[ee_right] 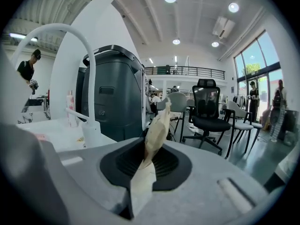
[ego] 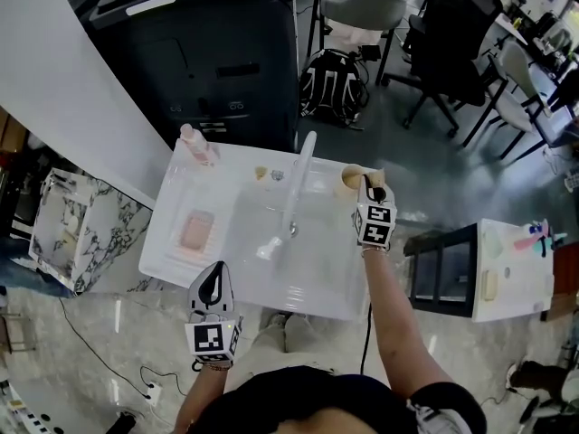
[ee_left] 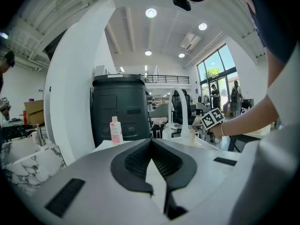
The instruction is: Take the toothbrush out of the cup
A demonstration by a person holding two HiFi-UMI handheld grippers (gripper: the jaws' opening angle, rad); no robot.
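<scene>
Right tongs point(ego: 374, 191) clamped on the toothbrush point(ee_right: 157, 130), its handle standing up from the cup point(ego: 351, 179) just ahead; my left tongs point(ego: 213, 283), closed and empty, well apart.

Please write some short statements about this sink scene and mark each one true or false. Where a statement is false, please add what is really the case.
1. The right gripper has its jaws closed on a thin beige toothbrush. True.
2. The pink plastic bottle stands at the near right corner of the white counter. False: in the head view it stands at the far left corner.
3. The left gripper holds the beige cup. False: its jaws are together with nothing between them, at the near edge of the counter and far from the cup.
4. In the head view, the beige cup stands to the right of the white curved faucet. True.
</scene>
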